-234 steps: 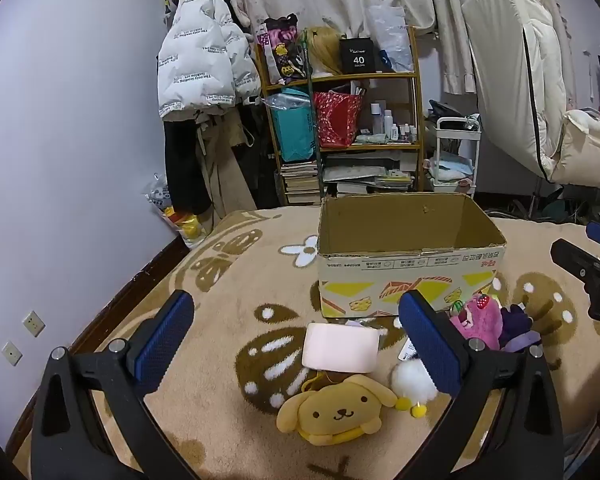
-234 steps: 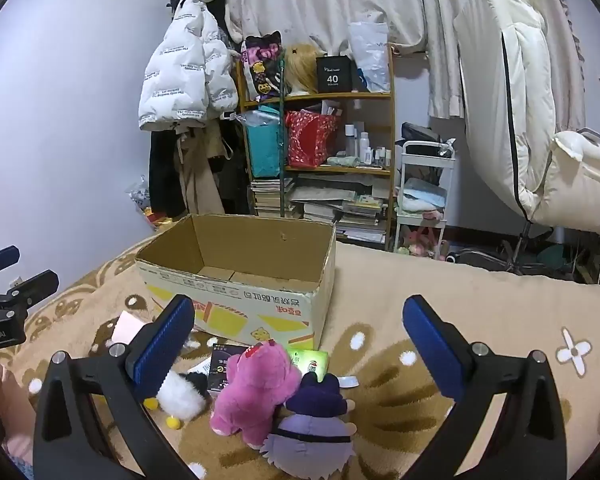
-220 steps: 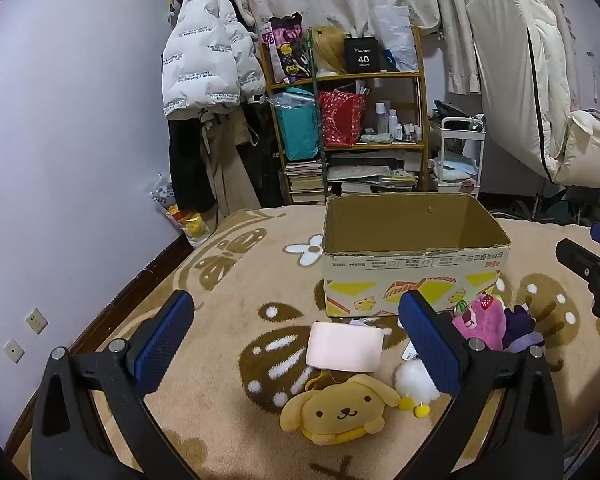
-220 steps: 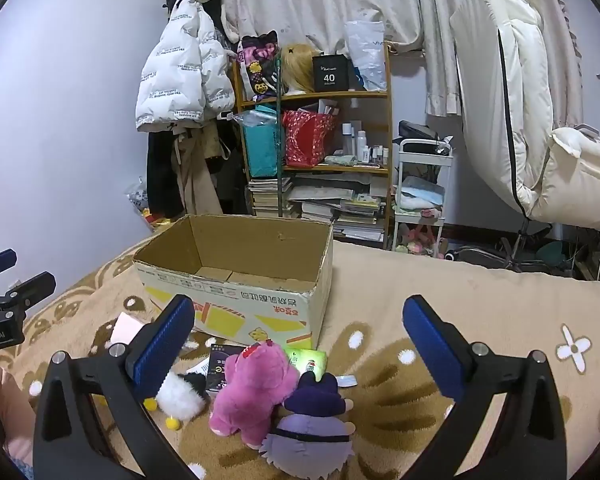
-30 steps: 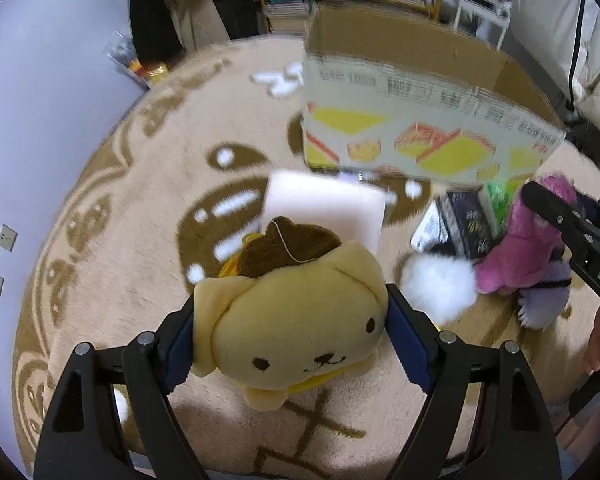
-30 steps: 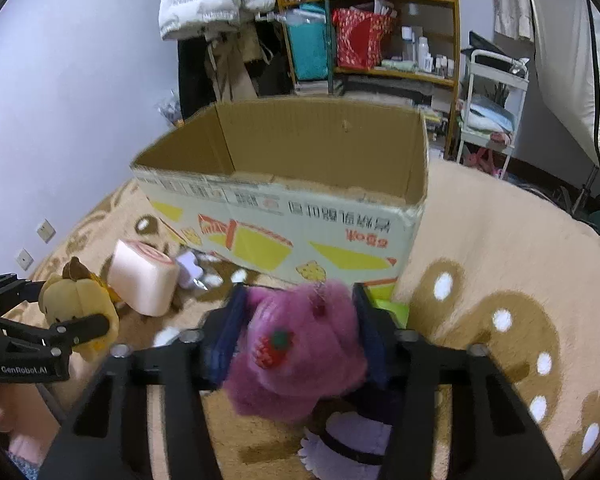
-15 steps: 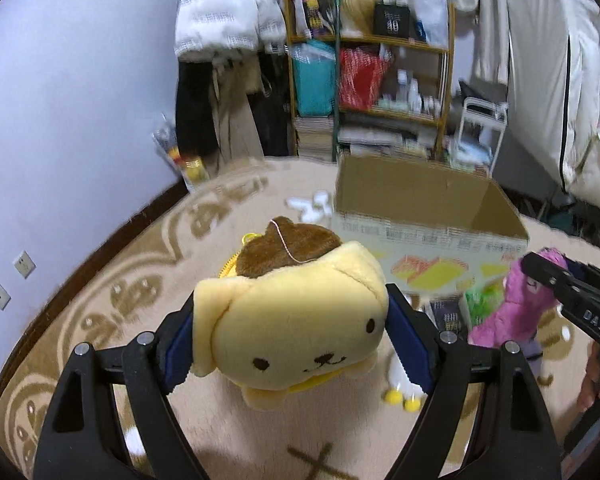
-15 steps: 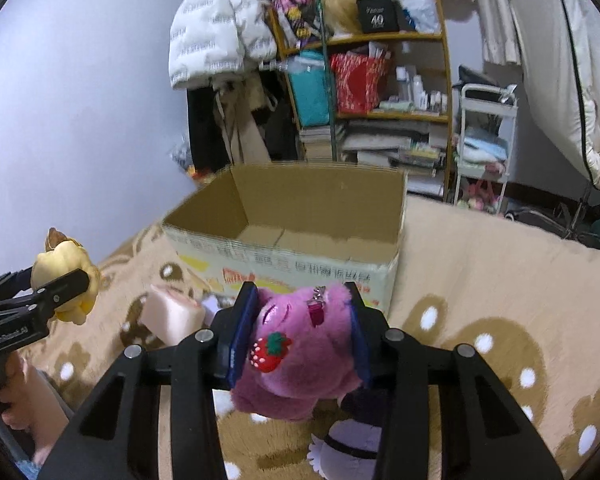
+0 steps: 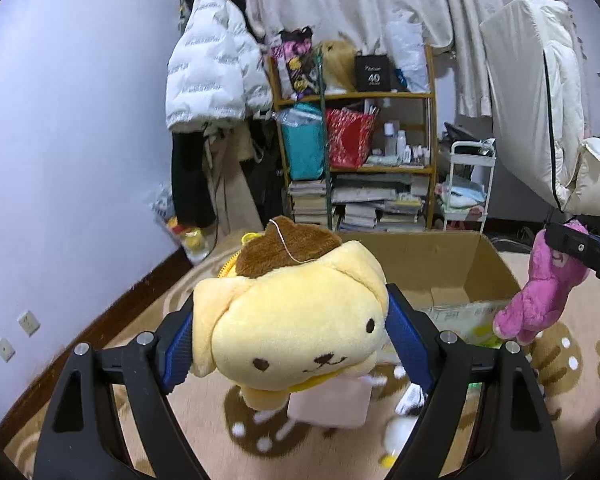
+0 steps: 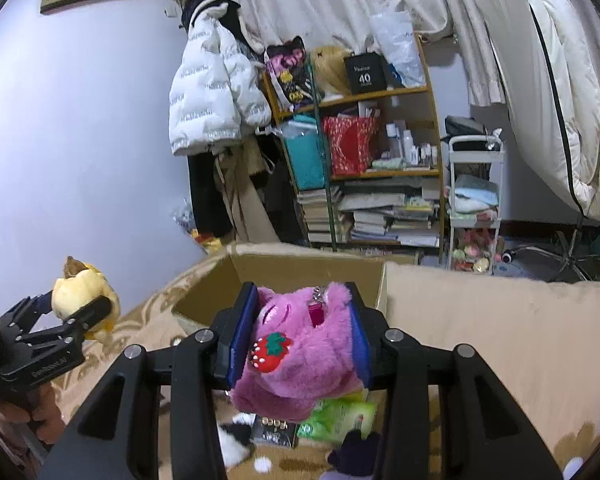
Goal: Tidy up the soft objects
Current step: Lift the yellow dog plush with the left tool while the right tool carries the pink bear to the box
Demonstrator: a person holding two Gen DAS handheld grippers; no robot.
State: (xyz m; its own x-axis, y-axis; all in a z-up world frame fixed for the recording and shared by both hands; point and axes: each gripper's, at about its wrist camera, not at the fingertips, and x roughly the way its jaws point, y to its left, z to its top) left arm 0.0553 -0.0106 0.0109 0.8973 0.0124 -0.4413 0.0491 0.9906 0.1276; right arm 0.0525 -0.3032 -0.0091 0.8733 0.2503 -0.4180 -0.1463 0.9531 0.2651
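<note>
1. Right gripper (image 10: 298,334) clamps pink plush (image 10: 300,354), raised above the rug (image 10: 500,332).
2. Open box (image 10: 300,270) directly behind.
3. Left gripper (image 10: 82,312) at left grips yellow plush (image 10: 76,290).

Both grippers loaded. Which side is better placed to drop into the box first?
Right, probably. The right gripper holds the pink plush close behind the cardboard box rim; the left gripper with the yellow dog plush sits farther back.
</note>
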